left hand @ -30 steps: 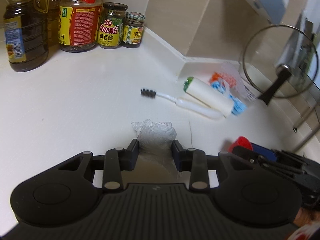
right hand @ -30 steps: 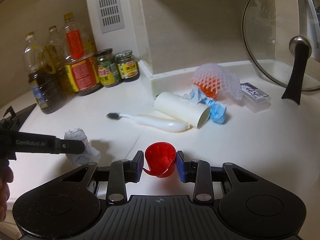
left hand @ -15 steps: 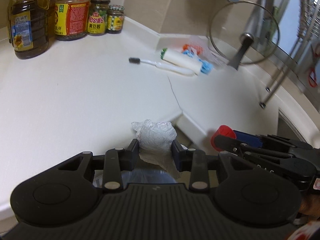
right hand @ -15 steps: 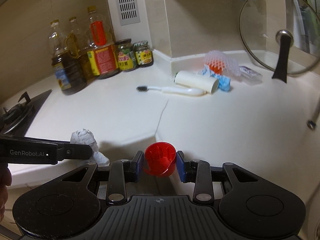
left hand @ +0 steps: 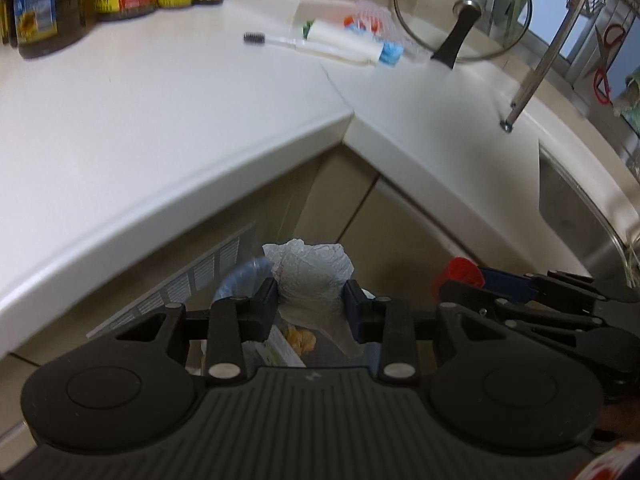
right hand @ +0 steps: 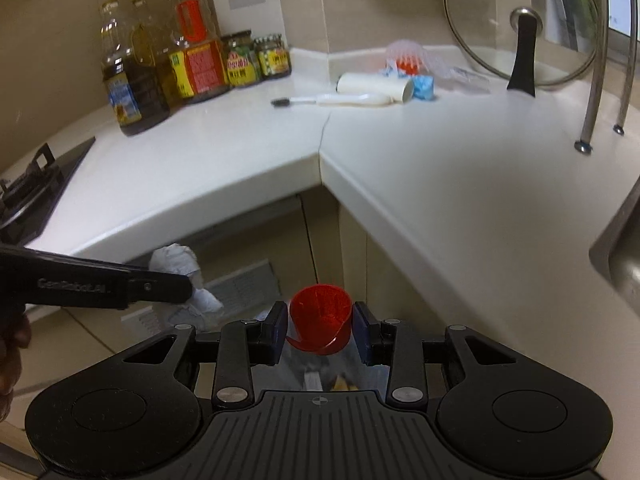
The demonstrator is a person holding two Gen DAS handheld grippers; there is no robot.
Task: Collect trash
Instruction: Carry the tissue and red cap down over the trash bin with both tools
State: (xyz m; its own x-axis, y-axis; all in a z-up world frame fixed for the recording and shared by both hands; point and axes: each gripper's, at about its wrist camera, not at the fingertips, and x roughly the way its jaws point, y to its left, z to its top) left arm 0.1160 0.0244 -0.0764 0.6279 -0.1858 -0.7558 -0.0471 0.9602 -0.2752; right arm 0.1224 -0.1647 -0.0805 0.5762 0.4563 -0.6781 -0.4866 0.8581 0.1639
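My left gripper (left hand: pixel 310 300) is shut on a crumpled white tissue (left hand: pixel 310 276), held off the counter in front of the cabinet corner. The same tissue (right hand: pixel 178 264) shows at the left of the right wrist view, in the left gripper's fingers (right hand: pixel 160 286). My right gripper (right hand: pixel 320 328) is shut on a small red plastic cup (right hand: pixel 320 316); that cup (left hand: pixel 460 276) peeks out at the right of the left wrist view. Below both grippers lies a bin with a bluish liner (left hand: pixel 240 280) and some rubbish inside (right hand: pixel 340 382). On the counter remain a toothbrush (right hand: pixel 332 99), a white roll (right hand: pixel 376 86), blue wrappers (right hand: pixel 423 87) and foam netting (right hand: pixel 408 54).
White L-shaped countertop (right hand: pixel 440 168) with its inner corner straight ahead. Oil bottles and jars (right hand: pixel 192 64) stand at the back left, a stove (right hand: pixel 28 196) at the left edge. A glass lid (right hand: pixel 524 28) leans at the back right, beside rack legs (right hand: pixel 588 120) and a sink (left hand: pixel 580 216).
Both grippers have pulled back from the counter and sunk a little, carrying the tissue and the red cup past the edge to above the bin. Neither grip has changed.
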